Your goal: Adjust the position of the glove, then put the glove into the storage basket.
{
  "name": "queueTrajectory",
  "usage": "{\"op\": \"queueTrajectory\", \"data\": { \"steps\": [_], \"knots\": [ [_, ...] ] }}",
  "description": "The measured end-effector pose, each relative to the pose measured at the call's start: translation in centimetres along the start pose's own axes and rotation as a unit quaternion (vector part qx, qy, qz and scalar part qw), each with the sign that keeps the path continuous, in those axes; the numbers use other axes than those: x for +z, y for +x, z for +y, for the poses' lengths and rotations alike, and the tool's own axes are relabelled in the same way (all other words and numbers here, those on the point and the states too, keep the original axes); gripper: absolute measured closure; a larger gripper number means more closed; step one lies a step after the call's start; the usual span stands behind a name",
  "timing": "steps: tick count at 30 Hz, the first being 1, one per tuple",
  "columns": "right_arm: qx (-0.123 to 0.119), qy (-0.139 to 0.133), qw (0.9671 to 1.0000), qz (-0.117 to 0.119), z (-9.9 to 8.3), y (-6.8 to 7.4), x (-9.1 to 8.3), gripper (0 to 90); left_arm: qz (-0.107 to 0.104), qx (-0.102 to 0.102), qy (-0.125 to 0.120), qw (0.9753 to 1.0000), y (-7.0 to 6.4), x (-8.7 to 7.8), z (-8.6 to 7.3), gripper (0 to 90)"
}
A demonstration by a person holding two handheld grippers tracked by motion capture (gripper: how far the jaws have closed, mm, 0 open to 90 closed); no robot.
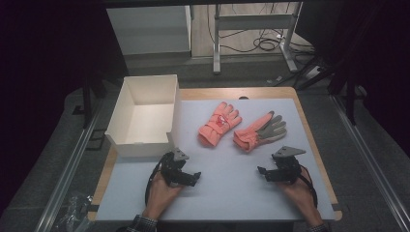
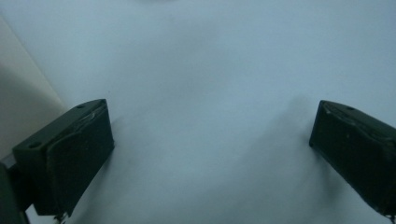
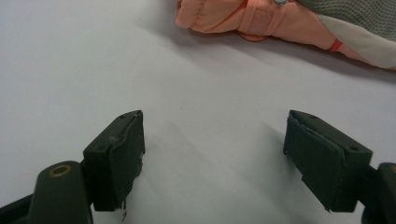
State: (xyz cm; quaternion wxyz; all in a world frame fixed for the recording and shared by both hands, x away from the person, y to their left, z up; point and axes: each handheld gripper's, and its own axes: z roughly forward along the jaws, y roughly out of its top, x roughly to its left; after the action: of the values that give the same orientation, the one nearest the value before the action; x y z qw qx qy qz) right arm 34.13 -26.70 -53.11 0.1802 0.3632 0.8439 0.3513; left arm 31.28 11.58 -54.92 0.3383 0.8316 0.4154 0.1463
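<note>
We take the white box (image 1: 145, 116) as our landmark; it stands at the left back part of the surface (image 1: 227, 188) and it is empty inside. To the right of the box two pink gloves lie flat: the back-up glove (image 1: 220, 123) is nearer to the box, and the palm-up glove (image 1: 259, 131), with its grey palm, lies just beyond it. We judge that nothing is done yet, and both gloves are left to move.

In front of the box, near its front corner, our left tool (image 1: 192, 178) rests with jaws spread and holds nothing. Our right tool (image 1: 264, 172), well apart from the box, is spread too, with the palm-up glove (image 3: 280, 21) close ahead.
</note>
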Motion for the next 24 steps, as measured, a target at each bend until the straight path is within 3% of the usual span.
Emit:
{"op": "queueTrajectory", "data": {
  "steps": [11,19,20,24],
  "knots": [
    [0.009,0.001,0.9999,-0.007,0.0,0.1,-0.1,21.7,-0.001,0.0,0.0,1.0,0.1,0.0,0.0,0.0],
    [0.033,0.0,0.9991,-0.025,0.2,-0.4,-0.5,27.9,-0.001,0.003,0.002,1.0,0.1,0.0,0.0,0.0],
    [0.048,-0.002,0.9985,-0.027,0.3,-0.8,-0.9,31.2,-0.001,0.003,0.002,1.0,0.1,0.0,0.0,0.0],
    [0.061,-0.006,0.9975,-0.033,0.7,-1.5,-1.1,35.0,-0.001,0.003,0.002,1.0,0.1,0.0,0.0,0.0]
  ]
}}
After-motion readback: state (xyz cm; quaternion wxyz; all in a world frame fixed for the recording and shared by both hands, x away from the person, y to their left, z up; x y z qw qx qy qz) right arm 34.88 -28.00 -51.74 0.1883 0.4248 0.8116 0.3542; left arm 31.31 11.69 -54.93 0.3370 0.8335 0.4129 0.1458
